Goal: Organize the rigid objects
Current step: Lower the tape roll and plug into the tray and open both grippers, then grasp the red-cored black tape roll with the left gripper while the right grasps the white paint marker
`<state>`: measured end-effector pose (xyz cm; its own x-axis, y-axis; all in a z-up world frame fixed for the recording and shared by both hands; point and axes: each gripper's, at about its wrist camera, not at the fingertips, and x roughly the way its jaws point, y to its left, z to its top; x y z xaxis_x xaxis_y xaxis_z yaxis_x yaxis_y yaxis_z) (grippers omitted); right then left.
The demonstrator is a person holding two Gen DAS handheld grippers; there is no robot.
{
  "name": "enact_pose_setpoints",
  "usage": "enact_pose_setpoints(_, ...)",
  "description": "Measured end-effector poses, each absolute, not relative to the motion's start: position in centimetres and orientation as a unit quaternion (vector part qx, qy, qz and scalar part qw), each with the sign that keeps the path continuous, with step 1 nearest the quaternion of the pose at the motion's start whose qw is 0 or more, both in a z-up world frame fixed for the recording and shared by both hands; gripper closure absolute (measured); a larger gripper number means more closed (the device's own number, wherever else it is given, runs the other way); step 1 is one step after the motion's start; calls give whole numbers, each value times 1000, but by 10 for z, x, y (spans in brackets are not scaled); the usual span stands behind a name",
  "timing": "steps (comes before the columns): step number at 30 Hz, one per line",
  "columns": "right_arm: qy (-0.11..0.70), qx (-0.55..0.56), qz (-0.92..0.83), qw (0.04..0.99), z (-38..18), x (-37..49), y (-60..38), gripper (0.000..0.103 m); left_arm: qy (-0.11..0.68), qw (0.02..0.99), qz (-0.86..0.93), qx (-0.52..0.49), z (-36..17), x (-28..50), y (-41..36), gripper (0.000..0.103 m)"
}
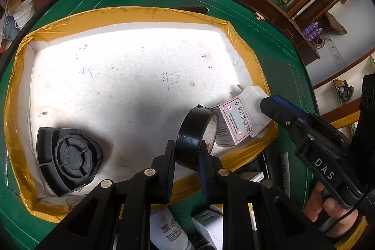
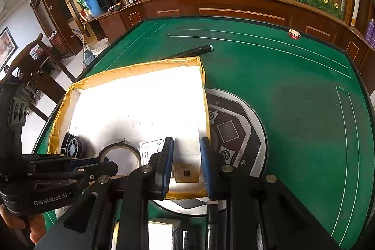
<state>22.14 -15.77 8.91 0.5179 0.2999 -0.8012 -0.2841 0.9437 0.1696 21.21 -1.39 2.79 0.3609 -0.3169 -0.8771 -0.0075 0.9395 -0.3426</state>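
Note:
A white foam tray point(image 1: 140, 13) point(image 2: 131, 69) with a yellow taped rim lies on the green table point(image 2: 293, 97). My left gripper point(image 1: 187, 149) point(image 2: 110, 166) is shut on a black tape roll point(image 1: 192, 132) point(image 2: 119, 149), held upright over the tray's near edge. My right gripper point(image 2: 186, 144) point(image 1: 269, 104) is shut on a white plug adapter point(image 2: 186, 165) point(image 1: 254, 107) at the tray's near right corner. Beside the adapter, a small white box point(image 1: 236, 124) point(image 2: 151, 148) with a pink border rests in the tray. A black ribbed filter piece point(image 1: 68, 161) point(image 2: 72, 146) lies at the tray's near left.
A black pen point(image 2: 199, 49) point(image 1: 194, 9) lies behind the tray, and a red-white cap point(image 2: 294, 34) sits near the table's far edge. The table's round control panel point(image 2: 234, 132) is right of the tray. A white bottle point(image 1: 168, 229) and small boxes lie below my left gripper.

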Motion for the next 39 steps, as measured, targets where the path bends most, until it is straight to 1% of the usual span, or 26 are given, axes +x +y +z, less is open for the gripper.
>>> enact_pose_setpoints(2,460,10,169,872,88,221,-159,81,561,812,-88,-136,26,212,-14,85)
enact_pose_setpoints(3,459,10,170,872,88,220,-159,81,563,811,-84,-131,24,211,-15,82)
enact_pose_setpoints(4,459,9,171,872,88,220,-159,81,565,811,-82,-129,23,212,-15,74)
enact_pose_setpoints(5,459,8,172,872,88,220,-159,81,565,811,-81,-128,23,211,-15,69)
enact_pose_setpoints(7,460,10,172,871,89,221,-160,81,562,814,-77,-126,24,210,-15,52)
enact_pose_setpoints(9,460,14,172,871,90,221,-162,81,554,820,-72,-124,28,206,-12,43)
enact_pose_setpoints(10,458,15,172,872,91,220,-162,81,551,823,-70,-123,31,205,-11,41)
enact_pose_setpoints(12,454,18,174,874,95,218,-164,80,546,827,-67,-121,37,203,-8,40)
enact_pose_setpoints(14,447,20,177,876,101,213,-166,77,541,830,-63,-121,44,198,-3,40)
enact_pose_setpoints(15,442,21,179,878,105,210,-168,73,538,832,-61,-123,48,195,0,40)
enact_pose_setpoints(19,432,26,183,883,117,196,-180,71,521,841,-54,-133,62,177,8,32)
enact_pose_setpoints(21,434,36,180,882,118,187,-192,70,516,844,-52,-134,65,168,10,31)
enact_pose_setpoints(23,439,44,175,880,118,179,-201,65,513,846,-48,-135,69,155,12,31)
enact_pose_setpoints(25,447,56,171,876,115,169,-213,58,512,847,-46,-133,71,142,11,31)
enact_pose_setpoints(30,469,73,166,864,106,141,-235,48,518,846,-35,-124,70,108,7,31)
enact_pose_setpoints(34,488,77,168,853,96,119,-244,48,526,843,-35,-105,64,87,-5,31)
enact_pose_setpoints(39,503,70,179,843,85,100,-248,48,532,845,-48,-33,58,68,-33,31)
